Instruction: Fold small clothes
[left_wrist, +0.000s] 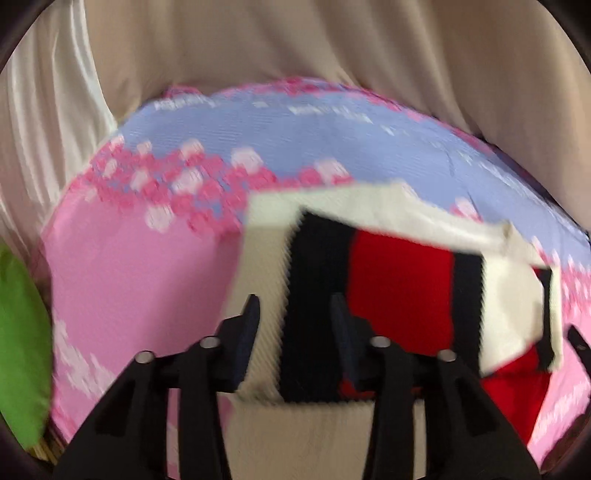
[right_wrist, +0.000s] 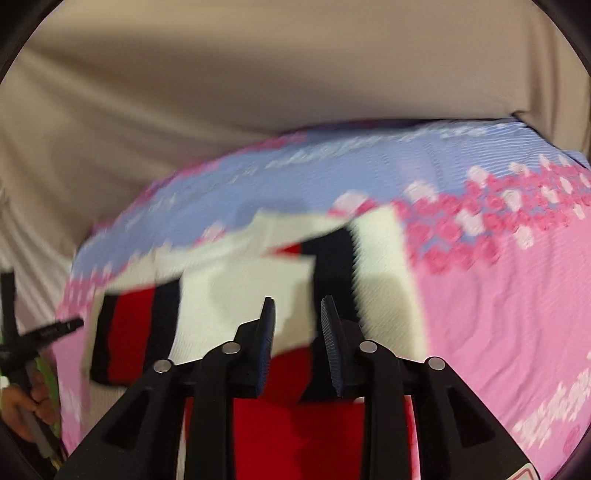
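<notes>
Both the left tool (left_wrist: 295, 314) and right tool (right_wrist: 297, 317) hang part-open and empty above the striped garment (left_wrist: 399, 295), lying partly folded at frame centre on the pink-and-blue cloth (left_wrist: 129, 266), presumably released for regripping.

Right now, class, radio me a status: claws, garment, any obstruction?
Left claw open, right claw open, nothing gripped. Striped garment partly folded on the pink-and-blue cloth. Nothing in the way.

Garment (left_wrist: 399, 288) on cloth-covered (pink, blue) table (left_wrist: 122, 280)
</notes>
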